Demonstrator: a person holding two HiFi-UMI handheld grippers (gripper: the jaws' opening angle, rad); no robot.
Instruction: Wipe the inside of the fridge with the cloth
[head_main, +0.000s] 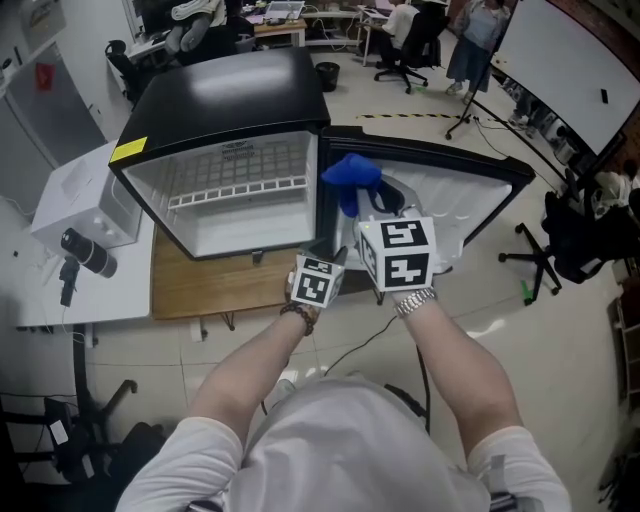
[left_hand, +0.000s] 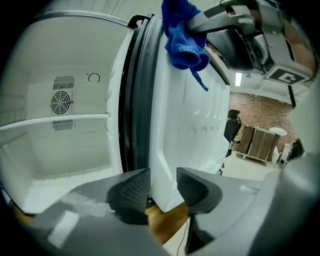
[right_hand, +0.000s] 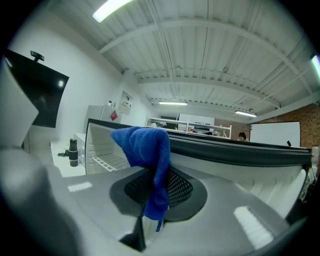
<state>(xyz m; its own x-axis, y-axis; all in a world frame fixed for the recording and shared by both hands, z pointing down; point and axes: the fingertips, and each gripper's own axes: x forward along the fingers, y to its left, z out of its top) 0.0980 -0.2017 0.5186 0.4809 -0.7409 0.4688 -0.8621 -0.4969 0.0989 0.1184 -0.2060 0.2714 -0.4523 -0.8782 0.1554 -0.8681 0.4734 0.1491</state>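
Reaching forward, right tool (right_hand: 156, 192) pinches cloth (right_hand: 142, 145); left tool (left_hand: 162, 190) straddles fridge door (left_hand: 185, 130).

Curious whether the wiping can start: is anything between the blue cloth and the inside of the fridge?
Nothing visible does. The door stands open, and the cloth, held in the right gripper, hangs beside the open front of the fridge, with a clear gap between.

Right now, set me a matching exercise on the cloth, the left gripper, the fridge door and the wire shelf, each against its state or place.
Things:
1 cloth
2 left gripper
3 fridge door
4 wire shelf

States or places:
A swung open
B pinched by the right gripper
C inside the fridge
D jaws apart

Pairs: 1-B, 2-D, 3-A, 4-C
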